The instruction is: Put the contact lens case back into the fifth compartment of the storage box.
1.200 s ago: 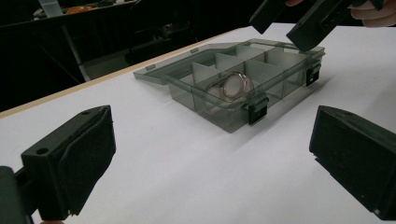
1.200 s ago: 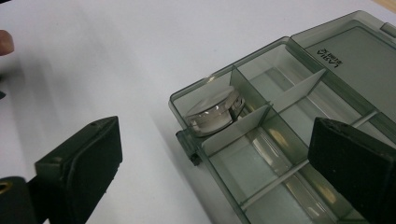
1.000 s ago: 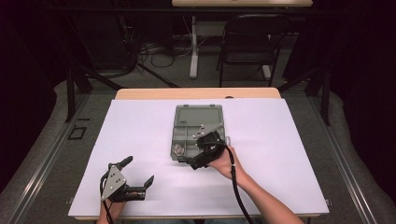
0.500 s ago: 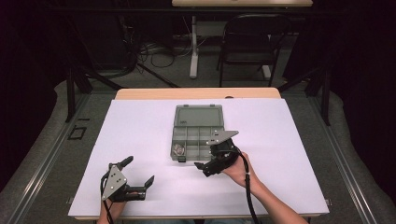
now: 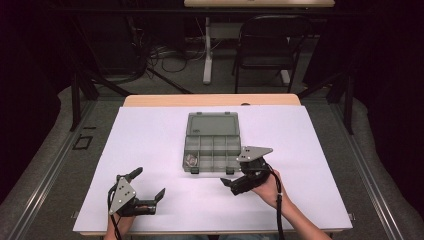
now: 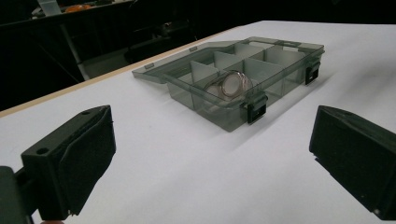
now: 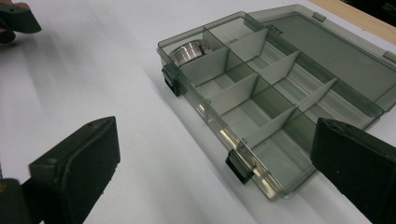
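Observation:
A smoky grey compartment box [image 5: 210, 170] lies open mid-table, its lid [image 5: 212, 125] flat behind it. A round metal piece [image 5: 191, 160] rests in the near-left compartment; it shows as a ring [image 6: 232, 85] in the left gripper view and as a metal disc [image 7: 187, 50] in the right gripper view. My right gripper [image 5: 234, 176] hovers just off the box's near-right corner, open and holding nothing [image 7: 217, 163]. My left gripper [image 5: 149, 182] sits near the table's front left, open and holding nothing [image 6: 219, 154], facing the box [image 6: 243, 84] from a distance.
White paper [image 5: 150, 140] covers the table, with bare room left and right of the box. The wooden table edge [image 5: 210, 100] runs along the back. A chair [image 5: 262, 45] and cables stand on the floor beyond. The left gripper's jaw tip [image 7: 14, 18] shows far off.
My right gripper has drawn back from over the box's front compartments toward the near right. The left gripper has stayed put.

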Available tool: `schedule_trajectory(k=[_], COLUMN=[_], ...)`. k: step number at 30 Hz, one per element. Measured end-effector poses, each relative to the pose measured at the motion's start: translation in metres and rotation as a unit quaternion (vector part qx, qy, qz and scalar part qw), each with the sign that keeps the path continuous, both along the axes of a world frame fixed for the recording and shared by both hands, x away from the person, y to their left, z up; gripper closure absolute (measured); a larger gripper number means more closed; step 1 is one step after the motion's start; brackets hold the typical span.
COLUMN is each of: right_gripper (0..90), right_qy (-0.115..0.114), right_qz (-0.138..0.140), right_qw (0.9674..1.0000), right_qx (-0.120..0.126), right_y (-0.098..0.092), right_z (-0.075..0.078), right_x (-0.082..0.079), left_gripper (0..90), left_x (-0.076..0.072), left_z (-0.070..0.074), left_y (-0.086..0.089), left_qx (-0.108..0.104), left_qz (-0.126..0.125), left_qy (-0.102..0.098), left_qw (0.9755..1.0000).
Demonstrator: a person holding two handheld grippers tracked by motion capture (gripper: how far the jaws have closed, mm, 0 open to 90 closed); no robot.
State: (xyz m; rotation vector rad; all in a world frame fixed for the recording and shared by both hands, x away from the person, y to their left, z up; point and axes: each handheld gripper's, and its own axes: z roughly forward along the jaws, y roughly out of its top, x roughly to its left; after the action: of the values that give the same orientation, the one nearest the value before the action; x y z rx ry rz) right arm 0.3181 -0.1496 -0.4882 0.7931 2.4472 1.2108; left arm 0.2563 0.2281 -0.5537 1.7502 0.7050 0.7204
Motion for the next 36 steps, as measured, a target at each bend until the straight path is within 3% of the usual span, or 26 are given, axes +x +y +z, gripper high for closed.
schedule_trajectory(k=[13, 18, 36], right_gripper=[0.0, 0.0, 0.0], right_qy=[-0.019, -0.022, -0.026], right_qz=[-0.020, -0.033, -0.070], right_qw=[0.9996, 0.9989, 0.9971], right_qx=[0.009, 0.023, 0.018], right_y=[-0.031, -0.049, -0.080], right_z=[-0.002, -0.006, -0.026], right_x=[-0.015, -0.023, -0.046], left_gripper=[0.5, 0.5, 0.3], left_x=[0.000, 0.000, 0.000], left_z=[0.000, 0.000, 0.000], left_y=[0.000, 0.000, 0.000], left_qx=[0.001, 0.000, 0.001], left_qz=[0.000, 0.000, 0.001], left_qy=[-0.001, 0.000, 0.002], left_qw=[1.0000, 1.0000, 1.0000])
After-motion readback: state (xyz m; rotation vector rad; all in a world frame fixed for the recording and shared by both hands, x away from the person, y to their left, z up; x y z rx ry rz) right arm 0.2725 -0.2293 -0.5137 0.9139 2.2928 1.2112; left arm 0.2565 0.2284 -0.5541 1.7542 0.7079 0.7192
